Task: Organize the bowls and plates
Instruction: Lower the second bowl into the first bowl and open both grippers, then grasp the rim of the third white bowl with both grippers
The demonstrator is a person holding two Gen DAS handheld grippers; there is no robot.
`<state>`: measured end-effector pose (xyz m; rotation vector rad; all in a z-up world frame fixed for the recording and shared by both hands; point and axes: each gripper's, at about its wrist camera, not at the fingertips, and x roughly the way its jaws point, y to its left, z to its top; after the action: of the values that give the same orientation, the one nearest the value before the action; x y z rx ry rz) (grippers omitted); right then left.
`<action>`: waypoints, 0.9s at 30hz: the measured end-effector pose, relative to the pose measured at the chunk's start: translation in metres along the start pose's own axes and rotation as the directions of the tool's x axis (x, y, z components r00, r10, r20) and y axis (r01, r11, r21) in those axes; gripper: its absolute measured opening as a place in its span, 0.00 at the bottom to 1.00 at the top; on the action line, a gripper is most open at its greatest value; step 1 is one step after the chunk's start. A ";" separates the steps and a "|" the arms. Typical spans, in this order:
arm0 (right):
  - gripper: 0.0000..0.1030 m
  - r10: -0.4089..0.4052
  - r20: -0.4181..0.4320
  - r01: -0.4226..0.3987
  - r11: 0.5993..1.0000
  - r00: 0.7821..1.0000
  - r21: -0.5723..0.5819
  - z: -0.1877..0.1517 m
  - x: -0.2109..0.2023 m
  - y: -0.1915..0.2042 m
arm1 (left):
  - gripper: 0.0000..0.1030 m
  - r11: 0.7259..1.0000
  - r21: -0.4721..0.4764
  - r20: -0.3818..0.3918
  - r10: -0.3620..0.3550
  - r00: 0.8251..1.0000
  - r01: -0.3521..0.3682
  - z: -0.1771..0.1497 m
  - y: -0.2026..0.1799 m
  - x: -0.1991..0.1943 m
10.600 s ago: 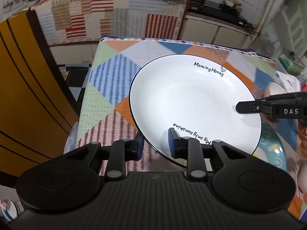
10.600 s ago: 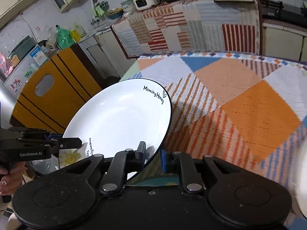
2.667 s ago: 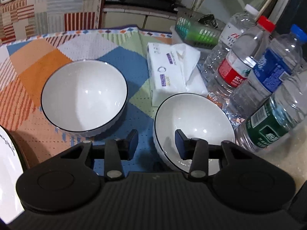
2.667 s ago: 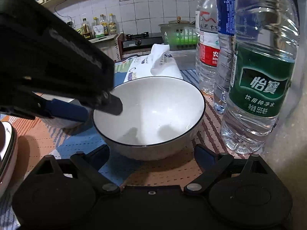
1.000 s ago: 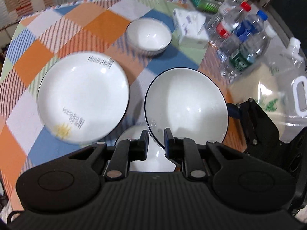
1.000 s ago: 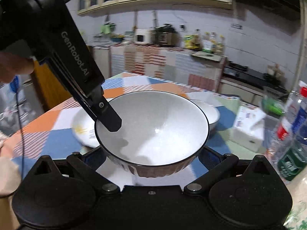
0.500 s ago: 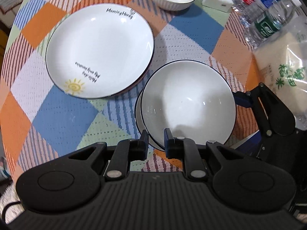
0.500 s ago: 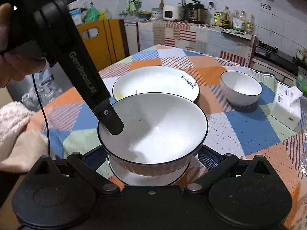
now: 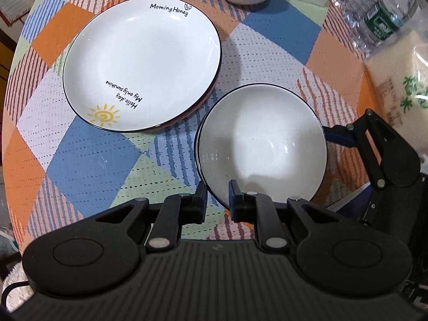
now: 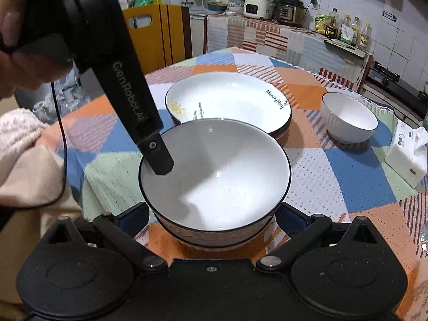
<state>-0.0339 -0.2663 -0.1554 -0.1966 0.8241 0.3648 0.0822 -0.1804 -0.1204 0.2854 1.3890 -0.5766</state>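
Left gripper (image 9: 217,196): jaws drawn close, a narrow gap between the pads, pinching the near rim of the white bowl (image 9: 260,151); one pad inside the rim, one outside. In the right wrist view its black finger (image 10: 157,160) reaches down over the bowl's left rim.

Right gripper (image 10: 214,220): jaws spread wide, blue pads to either side of the bowl's (image 10: 215,172) outer wall. Whether the pads press the wall cannot be told.

White bowl, dark rim line: sits nested in a second bowl of like kind, whose rim (image 10: 214,243) shows as a ring just under it. The pair stands at the near edge of the table, just beside the plates.

Plate, white, dark-rimmed (image 9: 141,65): lettered "Morning Honey", with a yellow sun motif. Tops a low stack; edges of further plates show beneath it (image 10: 283,131). Left of the nested bowls in the left wrist view, close to touching.

Ribbed white bowl (image 10: 349,117): alone, upright, beyond the plates, well apart from the grippers.

Tissue pack, white (image 10: 406,155): near the ribbed bowl, at the table's right side.

Water bottles (image 9: 379,18): clustered at the far right edge, red, blue and green labels.

Clear bag with green print (image 9: 401,88): beside the bottles, behind the right gripper's (image 9: 374,155) body.

Tablecloth (image 9: 88,165): patchwork of orange, blue, green and striped squares.
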 end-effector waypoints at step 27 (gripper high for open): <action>0.98 -0.022 0.192 -0.001 0.993 0.981 0.120 0.031 -0.059 -0.061 | 0.22 0.974 0.226 0.192 -0.031 0.981 -0.013 0.042 -0.010 -0.084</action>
<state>-0.0257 -0.3273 -0.0893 -0.0530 0.6508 0.3181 0.1061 -0.1926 -0.0298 0.3953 1.1369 -0.7528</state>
